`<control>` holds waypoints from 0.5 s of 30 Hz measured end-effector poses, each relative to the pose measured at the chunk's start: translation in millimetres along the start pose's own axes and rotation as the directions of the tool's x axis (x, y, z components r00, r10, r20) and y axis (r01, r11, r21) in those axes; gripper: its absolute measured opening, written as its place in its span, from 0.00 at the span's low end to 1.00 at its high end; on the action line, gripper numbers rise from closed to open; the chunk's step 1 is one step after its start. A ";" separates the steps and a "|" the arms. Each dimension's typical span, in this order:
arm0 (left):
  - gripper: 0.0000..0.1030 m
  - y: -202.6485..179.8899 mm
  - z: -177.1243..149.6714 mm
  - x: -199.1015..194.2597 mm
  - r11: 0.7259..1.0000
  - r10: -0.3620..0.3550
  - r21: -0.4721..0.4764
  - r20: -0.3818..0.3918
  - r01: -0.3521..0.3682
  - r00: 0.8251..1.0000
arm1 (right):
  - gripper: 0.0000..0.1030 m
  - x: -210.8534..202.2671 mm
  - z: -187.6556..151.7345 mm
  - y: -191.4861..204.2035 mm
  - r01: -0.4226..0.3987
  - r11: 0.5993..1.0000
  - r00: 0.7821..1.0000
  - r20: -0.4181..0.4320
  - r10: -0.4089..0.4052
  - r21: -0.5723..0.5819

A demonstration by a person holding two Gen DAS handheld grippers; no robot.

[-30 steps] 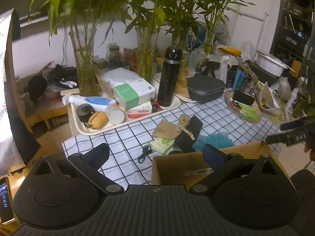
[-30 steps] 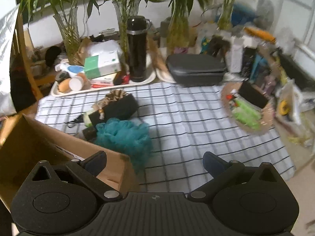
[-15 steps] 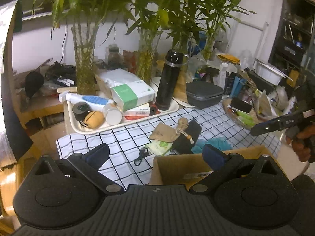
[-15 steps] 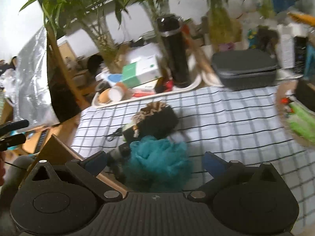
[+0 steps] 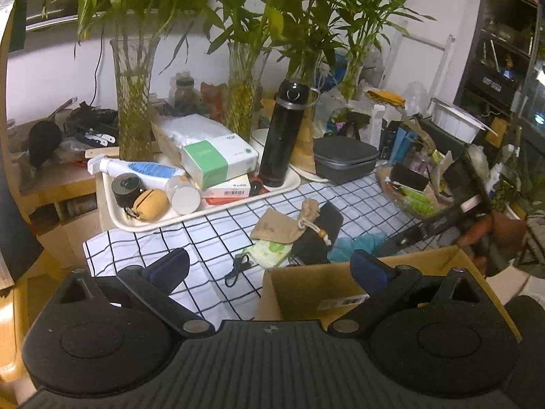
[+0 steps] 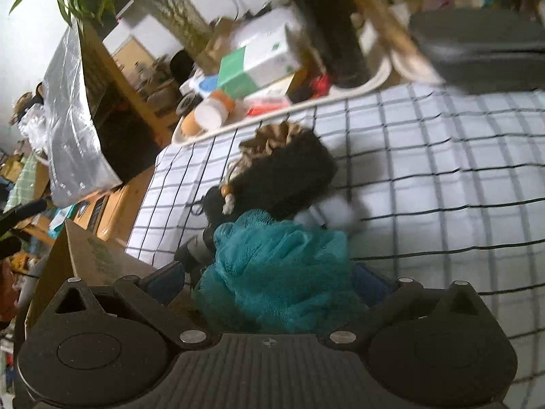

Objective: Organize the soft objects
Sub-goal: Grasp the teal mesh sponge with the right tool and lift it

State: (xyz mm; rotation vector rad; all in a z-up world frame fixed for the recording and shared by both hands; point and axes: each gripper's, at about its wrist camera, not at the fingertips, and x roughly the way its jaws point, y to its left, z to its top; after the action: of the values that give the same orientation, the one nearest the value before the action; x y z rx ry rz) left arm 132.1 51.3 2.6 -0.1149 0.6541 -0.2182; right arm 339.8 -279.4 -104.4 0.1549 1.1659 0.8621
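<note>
A teal mesh loofah [image 6: 279, 266] lies on the checked tablecloth [image 6: 425, 156], right beside the open cardboard box [image 6: 92, 259]. My right gripper [image 6: 269, 281] is open, and its fingers stand on either side of the loofah. Just beyond lie a black pouch [image 6: 286, 180] and a tan drawstring pouch [image 6: 272, 136]. My left gripper [image 5: 269, 266] is open and holds nothing, hovering over the near wall of the box [image 5: 340, 293]. From there I see the loofah [image 5: 354, 243], the black pouch [image 5: 316, 235], the tan pouch [image 5: 279, 228], a green tissue pack [image 5: 269, 250], and the hand-held right gripper [image 5: 442, 221].
A white tray [image 5: 211, 211] at the back holds boxes, bottles and a black flask [image 5: 282, 143]. Glass vases of bamboo [image 5: 133, 102] stand behind it. A grey case [image 5: 344, 160] and a cluttered basket [image 5: 408, 194] sit on the right. A short black cable [image 5: 238, 267] lies by the box.
My right gripper has dropped down and to the left, and the teal loofah now sits between its fingers. The left gripper has barely moved.
</note>
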 end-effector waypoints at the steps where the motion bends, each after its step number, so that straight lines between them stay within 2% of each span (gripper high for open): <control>1: 1.00 0.7 1.1 0.6 1.000 0.000 0.001 0.001 0.000 1.000 | 1.00 6.2 0.7 -1.2 0.003 1.000 1.000 -0.009 -0.003 -0.001; 9: 1.00 -1.9 6.9 4.0 1.000 -0.011 0.022 0.013 0.011 1.000 | 1.00 51.7 -0.5 -9.9 0.066 0.998 0.991 -0.119 -0.065 0.008; 12: 1.00 -4.1 10.4 5.9 0.999 -0.019 0.036 0.017 0.018 1.000 | 0.90 55.1 -7.0 -6.8 0.068 0.998 0.992 -0.105 -0.067 0.007; 14: 1.00 -4.9 12.8 8.8 0.999 -0.023 0.046 0.012 0.022 1.000 | 0.78 49.7 -9.4 -7.0 0.060 0.998 0.995 -0.078 -0.058 0.022; 15: 1.00 -5.3 14.7 10.8 0.998 -0.026 0.052 0.007 0.026 1.000 | 0.76 46.8 -9.8 -8.1 0.055 0.998 0.996 -0.066 -0.053 0.030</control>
State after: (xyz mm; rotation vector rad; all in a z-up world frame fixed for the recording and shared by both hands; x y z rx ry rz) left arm 148.6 44.1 8.7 -0.0743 0.6386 -0.2598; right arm 341.3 -256.9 -147.4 0.1214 1.2403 0.8067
